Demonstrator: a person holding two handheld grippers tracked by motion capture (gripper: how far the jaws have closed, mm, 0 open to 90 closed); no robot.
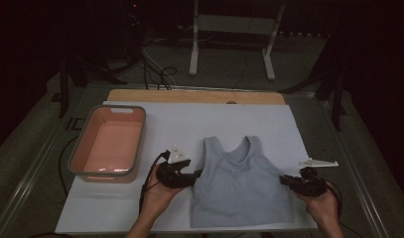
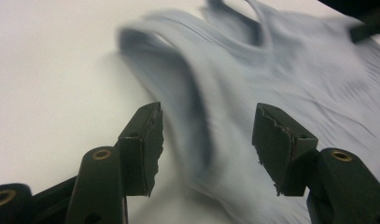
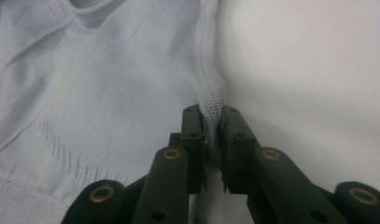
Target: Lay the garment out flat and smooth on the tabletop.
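Between both grippers — tank top (image 1: 241,186)

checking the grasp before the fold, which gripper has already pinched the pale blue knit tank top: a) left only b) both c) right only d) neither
c, in the right gripper view the right gripper has its jaws shut on the side seam of the pale blue knit tank top, while in the left gripper view the left gripper has its jaws wide apart over the fabric.
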